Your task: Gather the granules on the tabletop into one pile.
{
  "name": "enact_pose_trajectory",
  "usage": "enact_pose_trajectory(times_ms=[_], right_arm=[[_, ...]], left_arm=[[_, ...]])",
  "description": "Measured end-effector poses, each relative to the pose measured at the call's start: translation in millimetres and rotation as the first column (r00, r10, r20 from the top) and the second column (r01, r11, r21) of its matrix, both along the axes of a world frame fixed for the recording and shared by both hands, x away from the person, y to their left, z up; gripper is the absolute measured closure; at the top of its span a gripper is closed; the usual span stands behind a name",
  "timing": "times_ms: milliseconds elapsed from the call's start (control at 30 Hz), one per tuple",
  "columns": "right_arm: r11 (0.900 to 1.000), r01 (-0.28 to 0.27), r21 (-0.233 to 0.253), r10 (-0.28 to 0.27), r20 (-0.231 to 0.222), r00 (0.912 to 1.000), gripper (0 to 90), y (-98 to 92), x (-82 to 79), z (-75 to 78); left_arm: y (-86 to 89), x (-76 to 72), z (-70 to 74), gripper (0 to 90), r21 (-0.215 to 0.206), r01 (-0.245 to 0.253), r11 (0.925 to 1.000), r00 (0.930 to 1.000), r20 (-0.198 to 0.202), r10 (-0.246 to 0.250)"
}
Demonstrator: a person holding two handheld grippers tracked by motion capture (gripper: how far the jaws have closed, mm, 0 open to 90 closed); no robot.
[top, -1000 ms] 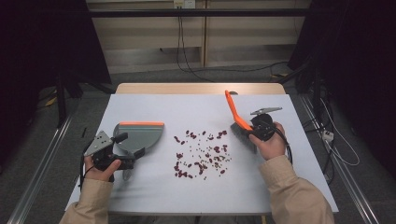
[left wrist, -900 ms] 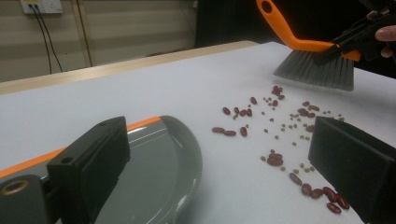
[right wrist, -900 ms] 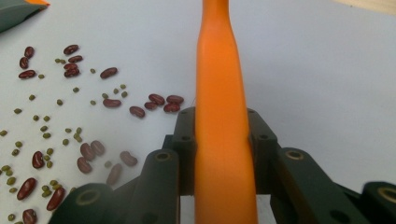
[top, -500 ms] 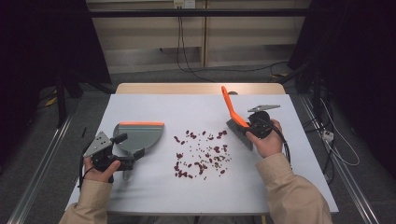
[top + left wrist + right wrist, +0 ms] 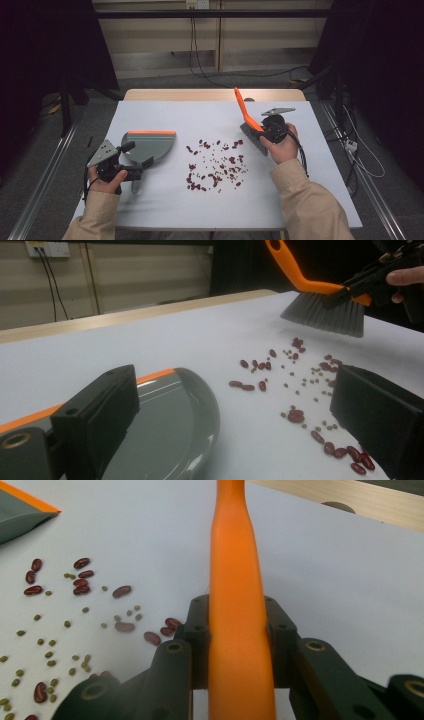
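On the left of the white table (image 5: 165, 210), the left gripper (image 5: 134, 161) sits in the person's left hand (image 5: 106, 180), its jaws spread wide with nothing between them. In the left gripper view the grey dustpan (image 5: 170, 430) lies flat on the table just ahead of and partly between those jaws; in the high view its orange edge (image 5: 151, 132) faces away from the person. To the right of the dustpan, in the middle of the table, lies a loose scatter of red beans (image 5: 215, 165) mixed with small green ones (image 5: 47, 655), apart from the pan. Further right, the right gripper (image 5: 261, 131) is clamped on the brush (image 5: 248, 125), with its jaws pressed against both sides of the orange handle (image 5: 237, 605), as the right gripper view shows. The grey bristles (image 5: 325, 315) hang just above the table at the far right edge of the beans, and the handle slants up and away from the person.
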State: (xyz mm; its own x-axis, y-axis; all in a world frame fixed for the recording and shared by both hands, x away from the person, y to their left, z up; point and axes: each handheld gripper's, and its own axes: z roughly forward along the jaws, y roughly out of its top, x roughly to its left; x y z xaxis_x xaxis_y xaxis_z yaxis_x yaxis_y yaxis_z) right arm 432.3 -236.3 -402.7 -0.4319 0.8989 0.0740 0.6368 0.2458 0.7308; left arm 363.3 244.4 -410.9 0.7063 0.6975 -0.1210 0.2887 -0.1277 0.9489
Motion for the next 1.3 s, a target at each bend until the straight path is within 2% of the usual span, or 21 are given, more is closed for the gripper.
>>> enact_pose_trajectory(times_ms=[200, 367, 400, 500, 533, 600, 700, 767, 900, 967, 1133, 1300], right_arm=[[1.000, -0.004, -0.030, 0.005, 0.027, 0.9996, 71.2, -2.7, 17.4, -6.7], [0.996, -0.028, -0.081, 0.031, 0.038, 0.9988, 71.2, 6.2, 32.2, -11.8], [0.994, -0.040, -0.103, 0.045, 0.048, 0.9978, 71.2, 9.5, 34.6, -13.3], [0.984, -0.076, -0.162, 0.082, 0.030, 0.9961, 71.2, 21.1, 38.0, -20.3], [0.984, -0.092, -0.150, 0.099, 0.038, 0.9944, 71.2, 23.8, 37.8, -22.8], [0.979, -0.116, -0.170, 0.124, 0.041, 0.9914, 71.2, 29.7, 37.1, -23.0], [0.970, -0.149, -0.190, 0.157, 0.024, 0.9873, 71.1, 35.8, 34.2, -22.5], [0.969, -0.167, -0.183, 0.173, 0.017, 0.9847, 71.0, 37.2, 32.1, -22.4], [0.957, -0.223, -0.186, 0.228, 0.009, 0.9736, 70.9, 39.4, 26.3, -21.5], [0.947, -0.250, -0.200, 0.256, 0.006, 0.9665, 70.8, 41.8, 22.6, -21.3], [0.932, -0.298, -0.208, 0.305, 0.003, 0.9522, 70.5, 45.2, 12.5, -20.8], [0.933, -0.301, -0.199, 0.308, 0.004, 0.9514, 70.6, 44.3, 9.0, -20.7]], left_arm=[[-0.4, 1.0, -1.0, 5.5, 0.005, 0.001, 1.0000, 1.0000, -0.005, -0.001], [0.1, 1.2, -1.3, 5.5, 0.013, 0.001, 0.9999, 1.0000, -0.008, -0.001], [-0.1, 1.3, -1.2, 5.5, 0.010, 0.001, 1.0000, 1.0000, -0.007, -0.001], [0.3, 1.4, -1.2, 5.5, 0.009, -0.001, 1.0000, 1.0000, -0.007, 0.001], [0.3, 1.4, -1.3, 5.4, 0.009, -0.001, 1.0000, 1.0000, -0.007, 0.001], [0.2, 1.5, -1.8, 5.5, 0.008, 0.000, 1.0000, 1.0000, -0.008, 0.001], [0.5, 2.0, -1.8, 5.5, 0.008, -0.002, 1.0000, 1.0000, -0.005, 0.002], [1.0, 2.2, -1.4, 5.5, 0.002, 0.000, 1.0000, 1.0000, -0.006, 0.000], [-0.3, 1.9, -1.0, 5.5, -0.002, -0.003, 1.0000, 1.0000, -0.004, 0.003], [-0.7, 1.9, -1.0, 5.5, 0.003, 0.003, 1.0000, 1.0000, -0.003, -0.003], [-0.6, 0.0, 0.5, 5.6, -0.014, -0.003, 0.9999, 1.0000, -0.001, 0.003], [1.7, -0.1, 0.6, 5.6, -0.015, -0.009, 0.9998, 1.0000, 0.000, 0.009]])
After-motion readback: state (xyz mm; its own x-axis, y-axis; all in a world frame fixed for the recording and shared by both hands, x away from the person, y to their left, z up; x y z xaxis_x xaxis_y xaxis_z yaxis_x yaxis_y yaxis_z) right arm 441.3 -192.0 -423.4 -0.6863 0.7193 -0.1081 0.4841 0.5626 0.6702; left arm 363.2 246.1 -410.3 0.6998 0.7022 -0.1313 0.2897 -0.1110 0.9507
